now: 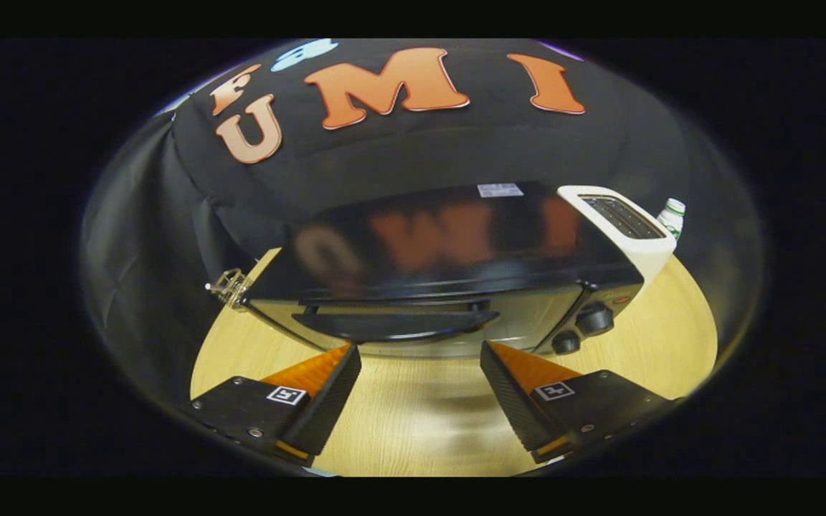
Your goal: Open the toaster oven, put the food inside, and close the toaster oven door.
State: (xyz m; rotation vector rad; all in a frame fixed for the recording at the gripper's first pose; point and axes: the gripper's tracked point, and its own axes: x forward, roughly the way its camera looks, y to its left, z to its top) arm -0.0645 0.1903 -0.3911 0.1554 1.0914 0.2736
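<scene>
Right now the gripper (420, 351) hangs with its fingers spread wide and empty, just short of the oven (449, 265), which sits on the table (413, 423) with its door shut. One oven, one door handle (395, 322), two knobs (585, 330). Beyond its far side stand one white toaster (628, 226) and one bottle (671, 215); a small metal piece (230, 287) lies by the opposite corner. The oven is likely heavy and rigid, its glossy top slippery; the door should swing stiffly, so the bar handle is the place to grip, mid-span. No food is visible.
</scene>
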